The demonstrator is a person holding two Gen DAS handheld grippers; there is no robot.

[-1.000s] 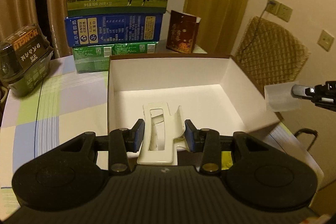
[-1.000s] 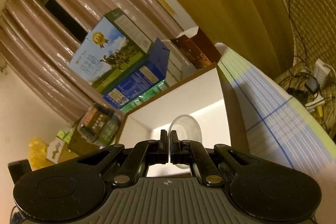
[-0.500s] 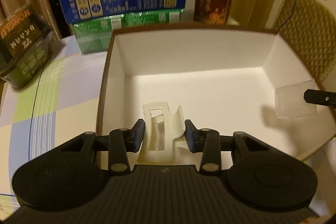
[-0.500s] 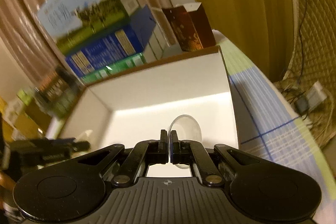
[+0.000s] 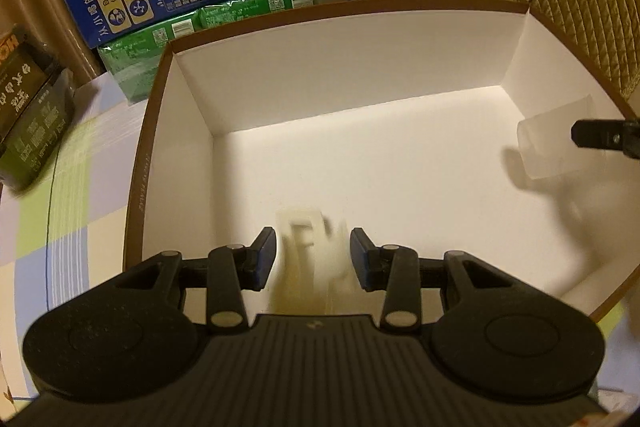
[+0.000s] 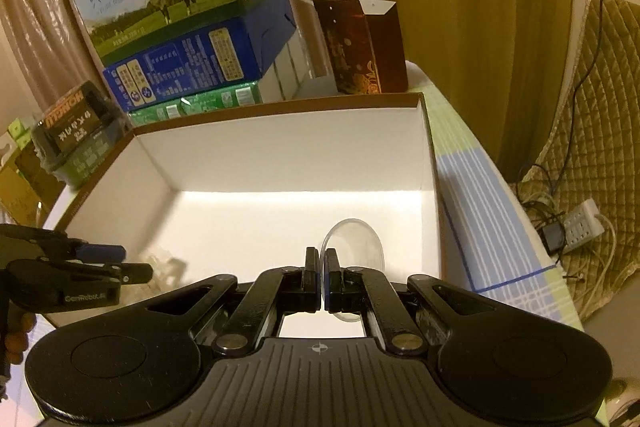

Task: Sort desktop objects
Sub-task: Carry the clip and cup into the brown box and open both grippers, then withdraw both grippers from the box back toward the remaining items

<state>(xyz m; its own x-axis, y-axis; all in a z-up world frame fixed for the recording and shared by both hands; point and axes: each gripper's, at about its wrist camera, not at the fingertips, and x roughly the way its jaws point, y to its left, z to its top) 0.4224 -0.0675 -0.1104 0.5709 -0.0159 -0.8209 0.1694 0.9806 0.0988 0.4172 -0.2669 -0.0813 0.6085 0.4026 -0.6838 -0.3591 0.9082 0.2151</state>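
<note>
A large open box (image 5: 360,75) with white inside and brown rim fills both views; it also shows in the right wrist view (image 6: 280,147). My left gripper (image 5: 313,259) is open over the box's near left part. A white plastic holder (image 5: 308,247) is blurred between its fingers, free of the pads. The holder shows blurred in the right wrist view (image 6: 164,265). My right gripper (image 6: 321,277) is shut on the rim of a clear plastic cup (image 6: 354,255) held over the box's right side. The cup also shows in the left wrist view (image 5: 556,143).
Stacked milk cartons (image 6: 168,27) and green packs (image 5: 208,27) stand behind the box. A dark red carton (image 6: 360,47) is at the back right. A dark green package (image 5: 28,115) lies left. The checked tablecloth (image 6: 492,211) runs right to the table edge.
My left gripper has opened and let go of the white holder, which drops into the box. Both grippers moved forward over the box. The right gripper still holds the cup.
</note>
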